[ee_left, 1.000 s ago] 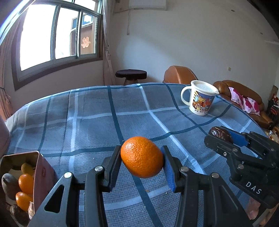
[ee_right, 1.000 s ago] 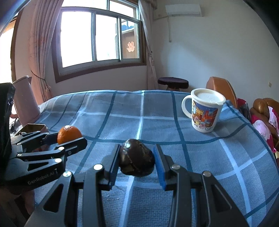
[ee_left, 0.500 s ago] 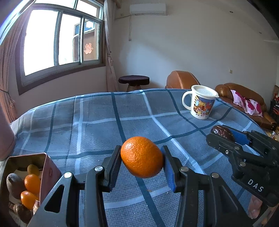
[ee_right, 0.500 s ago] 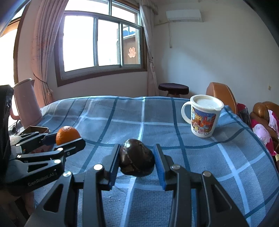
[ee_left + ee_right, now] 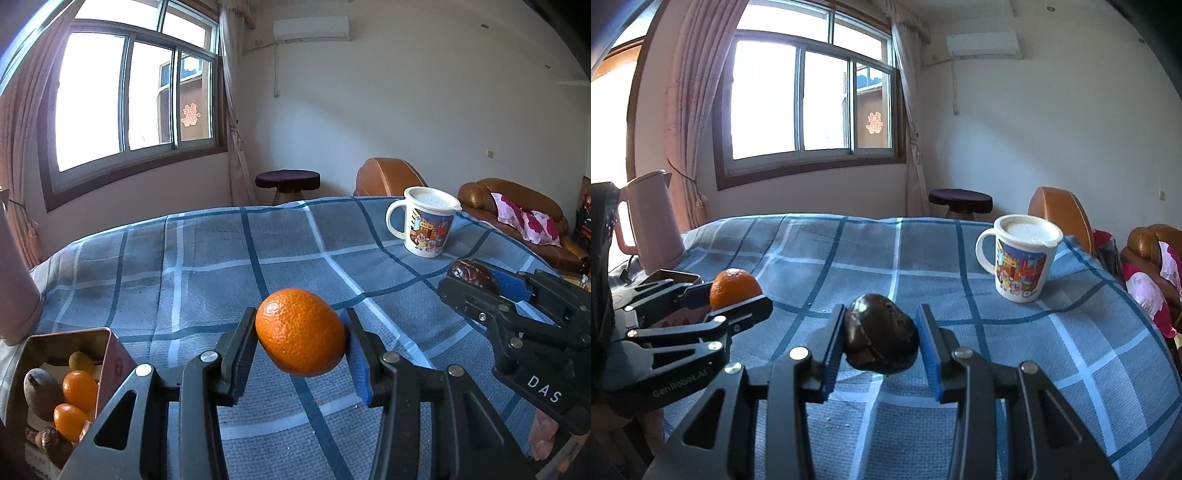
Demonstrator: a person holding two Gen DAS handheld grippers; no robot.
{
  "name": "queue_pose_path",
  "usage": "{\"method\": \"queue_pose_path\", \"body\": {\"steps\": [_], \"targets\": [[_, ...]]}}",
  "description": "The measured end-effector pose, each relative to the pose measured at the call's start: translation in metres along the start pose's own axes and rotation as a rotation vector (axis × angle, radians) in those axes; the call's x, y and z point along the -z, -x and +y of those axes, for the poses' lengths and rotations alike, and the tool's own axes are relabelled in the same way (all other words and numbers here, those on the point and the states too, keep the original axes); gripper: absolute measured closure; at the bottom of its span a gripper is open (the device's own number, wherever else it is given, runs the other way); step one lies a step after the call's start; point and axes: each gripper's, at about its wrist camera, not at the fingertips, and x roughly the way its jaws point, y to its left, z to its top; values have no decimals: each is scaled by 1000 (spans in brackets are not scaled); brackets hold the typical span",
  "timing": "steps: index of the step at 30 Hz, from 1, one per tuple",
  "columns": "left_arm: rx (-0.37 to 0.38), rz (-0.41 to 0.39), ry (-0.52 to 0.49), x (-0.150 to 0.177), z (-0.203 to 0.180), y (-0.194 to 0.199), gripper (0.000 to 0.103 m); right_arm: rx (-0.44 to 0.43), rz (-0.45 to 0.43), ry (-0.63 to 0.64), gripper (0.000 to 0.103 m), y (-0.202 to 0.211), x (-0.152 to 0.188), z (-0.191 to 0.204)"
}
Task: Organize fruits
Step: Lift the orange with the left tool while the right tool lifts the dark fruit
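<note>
My left gripper (image 5: 301, 343) is shut on an orange (image 5: 300, 336) and holds it above the blue checked tablecloth (image 5: 207, 266). My right gripper (image 5: 881, 339) is shut on a dark brown wrinkled fruit (image 5: 881, 339), also above the cloth. In the left wrist view the right gripper (image 5: 480, 282) is at the right with the dark fruit (image 5: 471, 275) in it. In the right wrist view the left gripper (image 5: 733, 297) is at the left with the orange (image 5: 734, 287). A pink tin box (image 5: 114, 354) at lower left holds several small orange and brown fruits (image 5: 79, 389).
A cartoon-printed white mug (image 5: 424, 227) with a lid stands at the table's far right, also in the right wrist view (image 5: 1021, 258). A pink kettle (image 5: 650, 221) stands at the table's left edge. Brown sofas (image 5: 517, 218) and a stool (image 5: 288, 182) lie beyond the table.
Both grippers have risen and tilted up a little with their fruits still held; more of the wall and window shows. The tin box sits slightly further into the left wrist view.
</note>
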Motion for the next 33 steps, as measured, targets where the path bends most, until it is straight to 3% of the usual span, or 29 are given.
{"method": "queue_pose_path", "body": {"steps": [26, 33], "targets": [[-54, -117, -29, 7, -5, 30, 56, -9, -68, 25, 62, 13, 2, 5], [-49, -108, -18, 8, -4, 32, 56, -13, -72, 33, 62, 14, 1, 9]]}}
